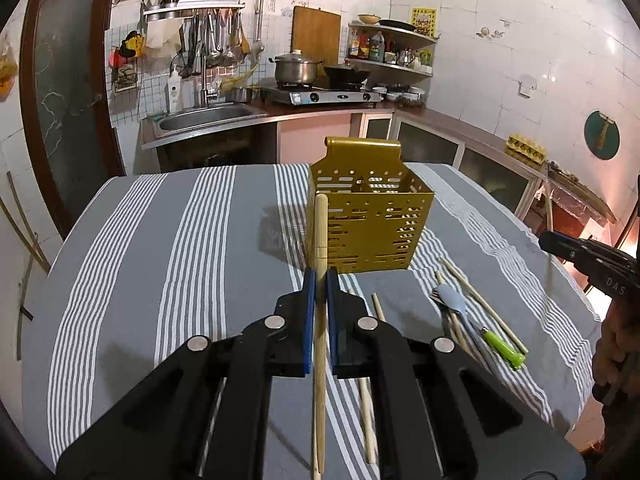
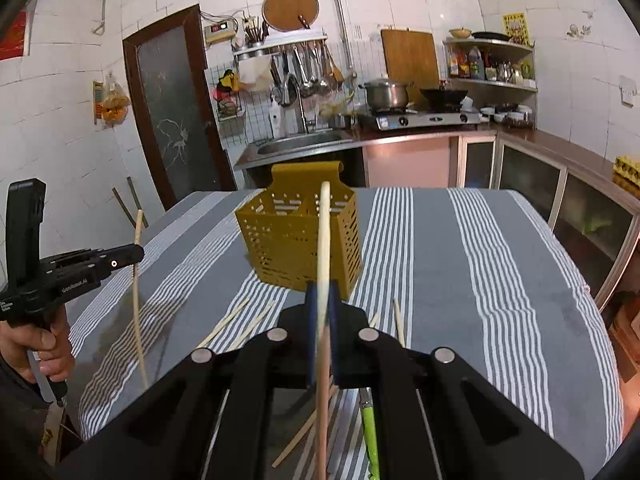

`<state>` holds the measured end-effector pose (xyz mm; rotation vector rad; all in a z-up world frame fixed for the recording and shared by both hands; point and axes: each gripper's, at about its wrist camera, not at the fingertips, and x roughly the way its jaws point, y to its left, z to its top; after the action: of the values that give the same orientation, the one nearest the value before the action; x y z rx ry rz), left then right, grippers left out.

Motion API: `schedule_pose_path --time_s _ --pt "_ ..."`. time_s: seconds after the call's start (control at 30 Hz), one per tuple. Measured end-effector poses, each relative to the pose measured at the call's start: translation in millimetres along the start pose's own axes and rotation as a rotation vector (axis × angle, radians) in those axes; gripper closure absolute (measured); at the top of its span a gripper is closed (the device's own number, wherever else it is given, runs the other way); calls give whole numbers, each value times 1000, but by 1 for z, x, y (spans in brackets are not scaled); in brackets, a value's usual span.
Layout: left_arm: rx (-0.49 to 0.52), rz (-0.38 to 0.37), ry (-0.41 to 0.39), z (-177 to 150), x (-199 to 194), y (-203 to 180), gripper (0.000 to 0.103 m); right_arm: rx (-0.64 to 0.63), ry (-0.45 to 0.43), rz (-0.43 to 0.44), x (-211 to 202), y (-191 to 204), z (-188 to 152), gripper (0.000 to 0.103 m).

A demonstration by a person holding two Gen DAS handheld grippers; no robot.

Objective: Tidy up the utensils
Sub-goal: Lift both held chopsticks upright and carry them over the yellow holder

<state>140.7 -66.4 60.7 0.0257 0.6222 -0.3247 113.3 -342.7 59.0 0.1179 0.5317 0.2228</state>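
Note:
A gold perforated utensil caddy (image 1: 370,220) (image 2: 300,236) stands on the striped tablecloth. My left gripper (image 1: 321,276) is shut on a pale wooden chopstick (image 1: 320,240) that sticks up in front of the caddy. My right gripper (image 2: 322,290) is shut on a second wooden chopstick (image 2: 324,232), lifted above the cloth and pointing toward the caddy. Loose chopsticks (image 1: 480,300), a pale blue spoon (image 1: 452,298) and a green-handled utensil (image 1: 502,346) lie on the cloth to the right of the left gripper. In the right wrist view the left gripper (image 2: 138,254) shows at far left with its chopstick (image 2: 137,300).
The grey and white striped tablecloth (image 1: 180,248) covers the table, whose edges drop off at left and right. A sink (image 1: 208,118), stove (image 1: 320,94) and shelves stand behind. A person's hand (image 2: 48,346) holds the left gripper's handle.

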Motion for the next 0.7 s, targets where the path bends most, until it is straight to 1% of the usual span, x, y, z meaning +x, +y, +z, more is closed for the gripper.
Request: schedule_pose_path --time_s 0.3,0.43,0.7 --pt "-5 3 -66 0 -27 -1 98 -30 -70 -11 -27 11 4 98" --pt "-3 4 -103 3 -39 -4 99 -40 -83 -3 -33 15 8 98" --pt "14 14 -145 11 -53 -12 99 -51 -101 -13 -45 13 11 98"
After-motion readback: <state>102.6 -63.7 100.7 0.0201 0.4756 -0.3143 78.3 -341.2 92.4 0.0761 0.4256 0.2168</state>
